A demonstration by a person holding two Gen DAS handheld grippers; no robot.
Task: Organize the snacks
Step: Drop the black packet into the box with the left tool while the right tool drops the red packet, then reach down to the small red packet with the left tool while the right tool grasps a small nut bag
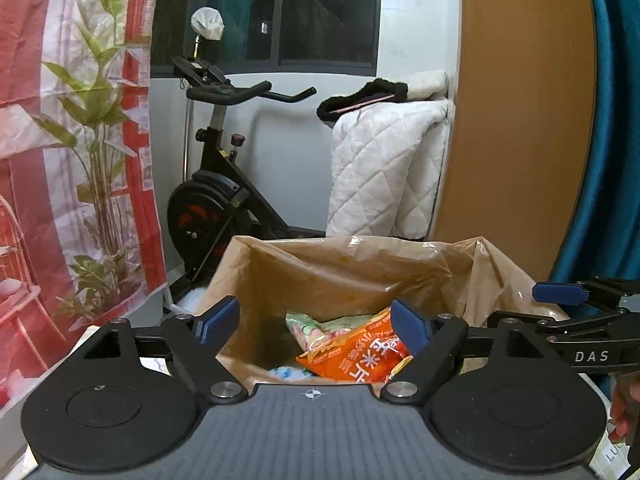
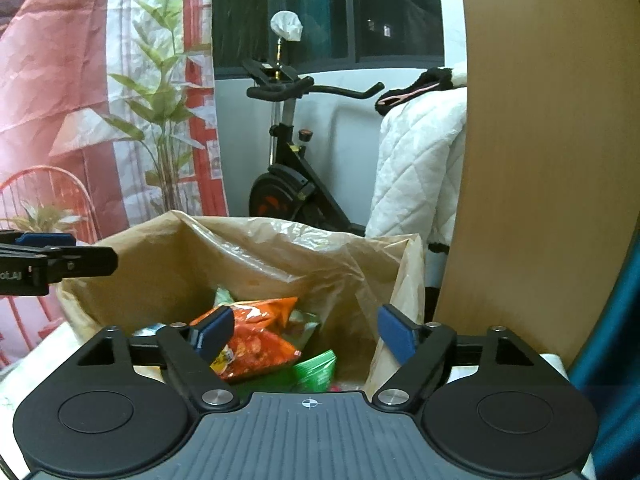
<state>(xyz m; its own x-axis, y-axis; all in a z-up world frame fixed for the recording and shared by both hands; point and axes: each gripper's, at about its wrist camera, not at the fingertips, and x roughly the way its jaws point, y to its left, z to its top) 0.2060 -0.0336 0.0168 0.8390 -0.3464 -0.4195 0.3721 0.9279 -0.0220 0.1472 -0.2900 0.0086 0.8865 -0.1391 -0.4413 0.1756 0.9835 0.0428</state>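
An open brown paper bag [image 1: 340,272] with a clear liner stands in front of both grippers; it also shows in the right wrist view [image 2: 168,264]. Inside lie an orange snack packet [image 1: 360,356], also in the right wrist view [image 2: 260,340], a pale green and pink packet [image 1: 308,324], and a bright green packet [image 2: 316,372]. My left gripper [image 1: 314,322] is open and empty above the bag's near rim. My right gripper [image 2: 306,332] is open and empty above the bag too. Each gripper shows at the edge of the other's view.
A black exercise bike [image 1: 216,200] stands behind the bag by a dark window. A white quilt [image 1: 384,172] hangs at the right beside a wooden panel [image 1: 516,120]. A red and white printed backdrop with plants [image 1: 72,140] hangs at the left. A teal curtain [image 1: 616,120] is far right.
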